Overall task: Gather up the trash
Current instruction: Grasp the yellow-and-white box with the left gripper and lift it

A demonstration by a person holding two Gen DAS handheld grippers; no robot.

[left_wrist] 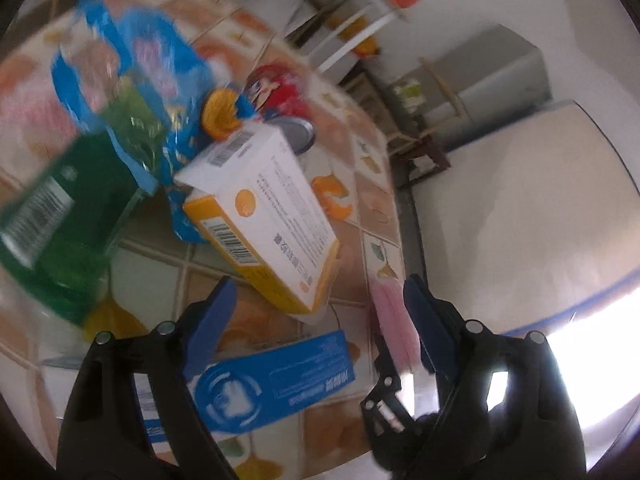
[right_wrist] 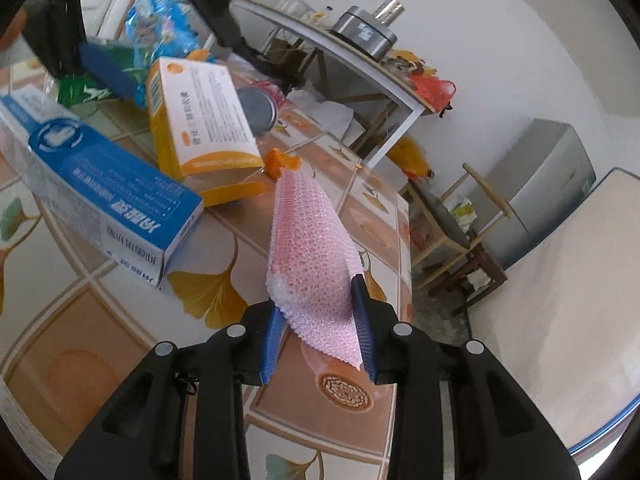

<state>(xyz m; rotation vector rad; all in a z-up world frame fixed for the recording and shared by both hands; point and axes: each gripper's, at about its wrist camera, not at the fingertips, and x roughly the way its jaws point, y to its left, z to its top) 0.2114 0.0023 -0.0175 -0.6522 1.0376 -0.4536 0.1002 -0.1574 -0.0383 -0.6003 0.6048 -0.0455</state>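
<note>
Your right gripper point(right_wrist: 322, 336) has its jaws clenched on the near end of the pink foam sheet point(right_wrist: 308, 248), whose long axis runs away from you toward the orange peel point(right_wrist: 282, 162), far end drooping over the bench point(right_wrist: 100, 340). Since only an edge is pinched, the limp sheet could slip free or drag the peel if you swing fast. Your left gripper point(left_wrist: 320, 308) hangs with jaws released, nothing between them, near the orange-and-white box point(left_wrist: 268, 208) and blue box point(left_wrist: 272, 380).

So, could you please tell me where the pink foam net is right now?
In the right wrist view, the pink foam net is pinched between the right gripper's fingers, near the table's right edge, just before the orange peel.
</note>
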